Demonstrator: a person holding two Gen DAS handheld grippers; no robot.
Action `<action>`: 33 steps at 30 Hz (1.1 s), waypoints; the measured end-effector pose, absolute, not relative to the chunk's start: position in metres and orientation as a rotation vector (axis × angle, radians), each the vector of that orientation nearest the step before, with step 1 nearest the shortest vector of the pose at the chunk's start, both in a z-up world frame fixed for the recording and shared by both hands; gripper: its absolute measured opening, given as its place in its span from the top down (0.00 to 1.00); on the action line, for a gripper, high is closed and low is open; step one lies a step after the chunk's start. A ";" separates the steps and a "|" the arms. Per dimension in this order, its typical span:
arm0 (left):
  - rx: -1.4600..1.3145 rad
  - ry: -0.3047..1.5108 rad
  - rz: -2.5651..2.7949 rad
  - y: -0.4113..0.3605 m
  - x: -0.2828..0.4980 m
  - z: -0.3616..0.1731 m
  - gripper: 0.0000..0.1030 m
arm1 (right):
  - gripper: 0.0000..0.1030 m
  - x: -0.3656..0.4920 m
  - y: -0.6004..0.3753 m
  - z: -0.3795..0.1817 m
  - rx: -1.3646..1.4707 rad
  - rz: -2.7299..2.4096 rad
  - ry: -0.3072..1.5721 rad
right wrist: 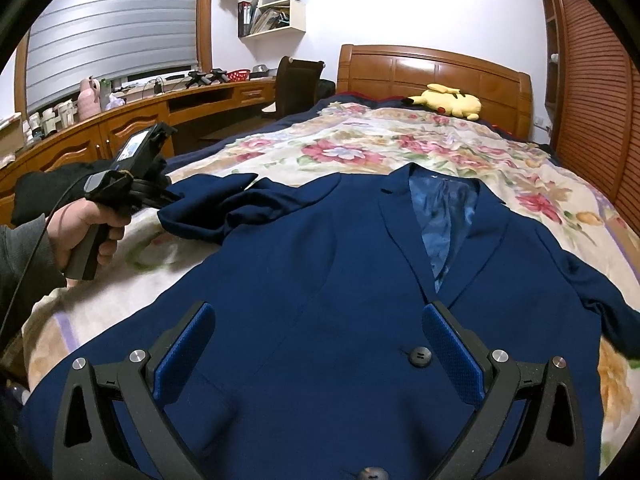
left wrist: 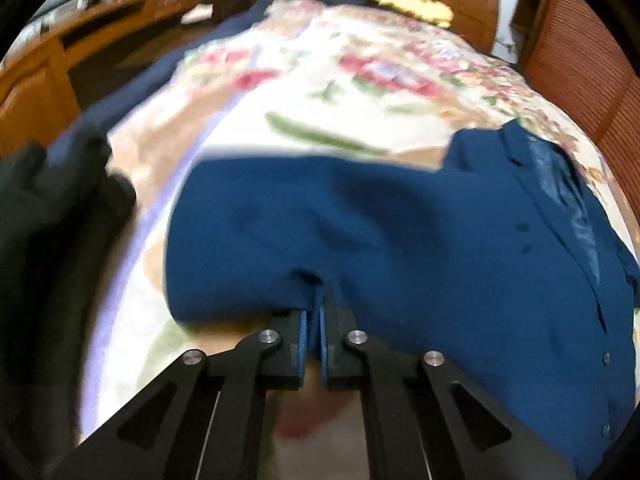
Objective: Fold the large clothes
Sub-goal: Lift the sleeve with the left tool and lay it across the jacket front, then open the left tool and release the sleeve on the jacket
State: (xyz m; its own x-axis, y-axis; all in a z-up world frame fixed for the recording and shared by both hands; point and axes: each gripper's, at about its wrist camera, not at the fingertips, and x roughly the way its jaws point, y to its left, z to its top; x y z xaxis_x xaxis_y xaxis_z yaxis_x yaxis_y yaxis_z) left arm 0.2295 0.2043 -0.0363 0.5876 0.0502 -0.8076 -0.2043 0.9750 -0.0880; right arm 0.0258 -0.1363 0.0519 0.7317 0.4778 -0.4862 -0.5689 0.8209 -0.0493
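A navy blue fabric suit jacket (right wrist: 320, 280) lies flat on the floral bedspread (right wrist: 400, 144). The left gripper (left wrist: 316, 312) pinches its sleeve edge; the right gripper (right wrist: 320, 344) hovers wide above its front.

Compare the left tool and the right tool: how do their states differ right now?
The left tool is shut, pinching the sleeve of the navy blazer; the right tool stands wide open, holding nothing. The left sits at the sleeve's edge; the right hovers over the blazer's buttoned front. Both have blue pads on black fingers.
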 end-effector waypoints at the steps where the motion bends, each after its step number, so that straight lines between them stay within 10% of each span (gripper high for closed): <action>1: -0.154 0.892 0.142 0.193 0.224 -0.022 0.95 | 0.01 0.025 -0.139 0.054 -0.197 0.584 0.474; 13: -0.007 0.651 -0.076 0.070 0.175 0.080 0.95 | 0.05 0.016 -0.178 0.066 -0.178 0.558 0.445; 29: 0.135 0.625 -0.245 -0.045 0.132 0.078 0.95 | 0.10 0.030 -0.241 0.072 -0.064 0.443 0.476; 31: 0.135 0.636 -0.260 -0.046 0.126 0.074 0.90 | 0.10 0.028 -0.242 0.071 -0.055 0.436 0.477; 33: 0.136 0.634 -0.269 -0.048 0.119 0.069 0.57 | 0.10 0.027 -0.239 0.070 -0.056 0.435 0.480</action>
